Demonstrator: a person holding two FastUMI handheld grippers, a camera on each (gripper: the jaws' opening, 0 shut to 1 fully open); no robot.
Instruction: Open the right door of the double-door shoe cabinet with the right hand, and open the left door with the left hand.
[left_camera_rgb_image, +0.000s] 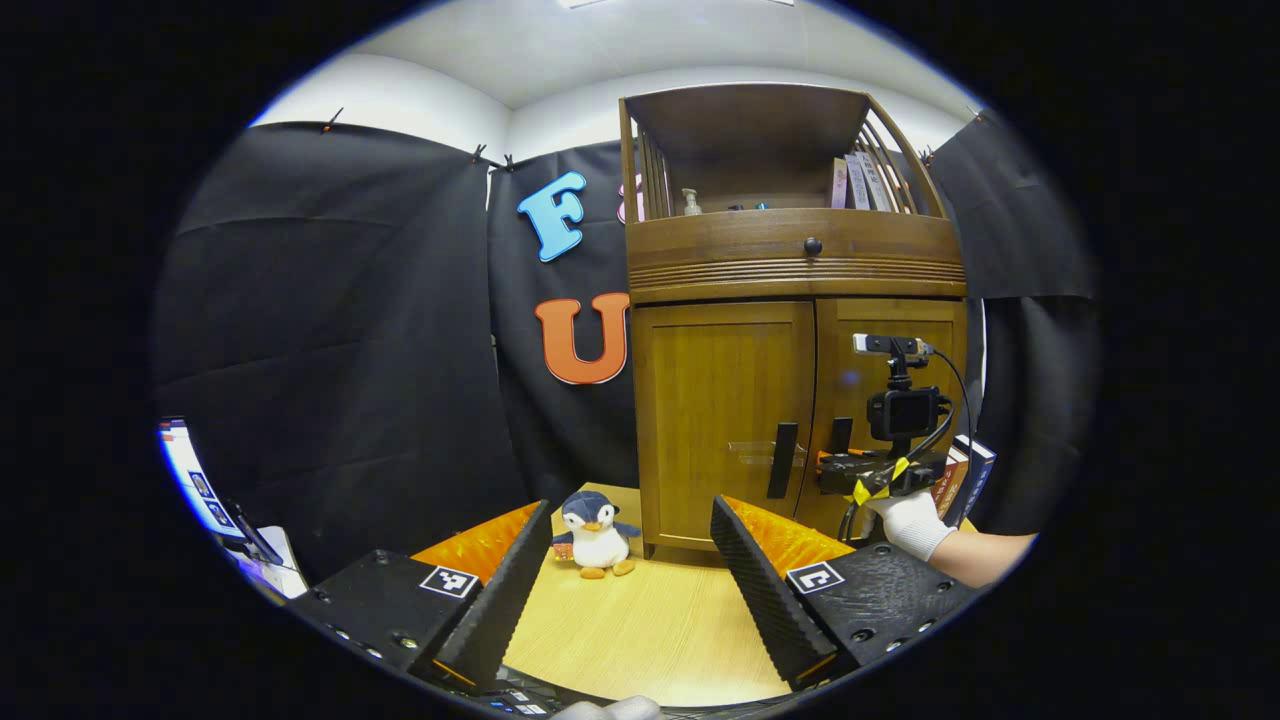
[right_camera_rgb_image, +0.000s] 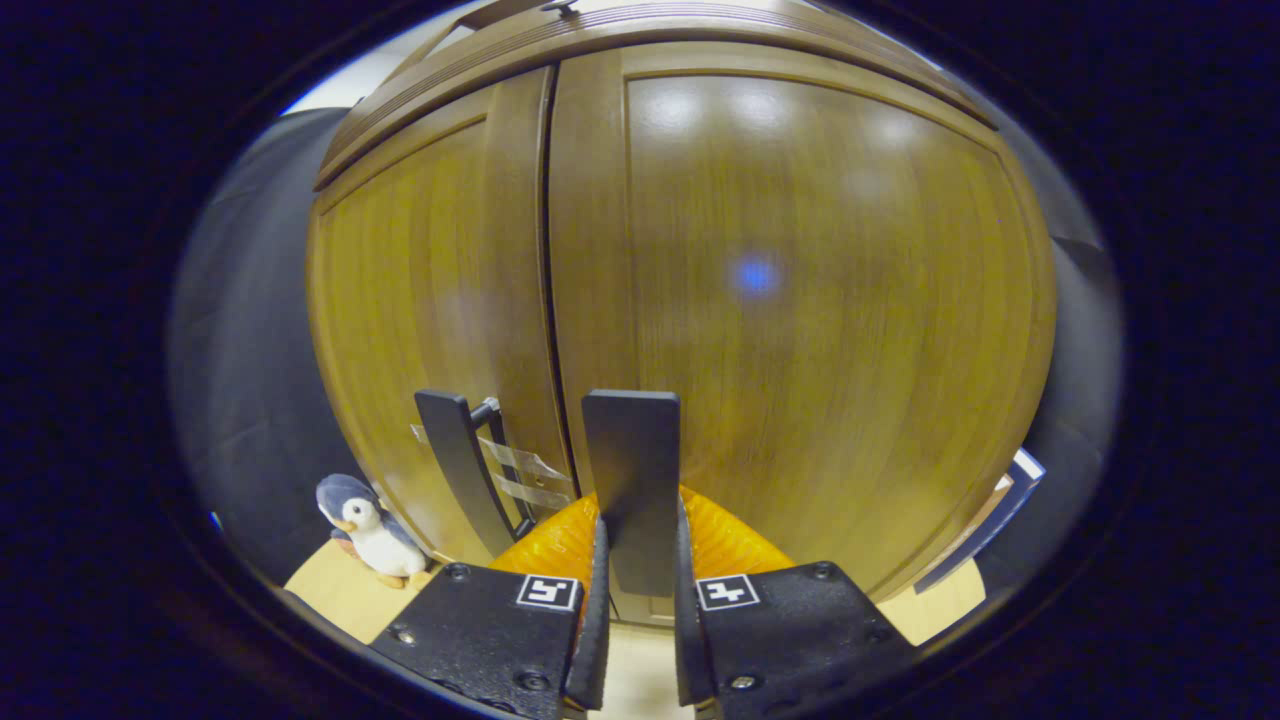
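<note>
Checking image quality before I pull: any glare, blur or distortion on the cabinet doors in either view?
Right gripper view: right door bulges from fisheye, with soft ceiling-light glare near its top and a small blue glint mid-panel; the right handle between the fingers stays sharp. Left gripper view: evenly lit, cabinet edges bowed, no blur.

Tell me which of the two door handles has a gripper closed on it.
The right door's handle: the right gripper has both fingers pressed on it. The left door's handle stands free, with the left gripper open and well back from the cabinet.
</note>
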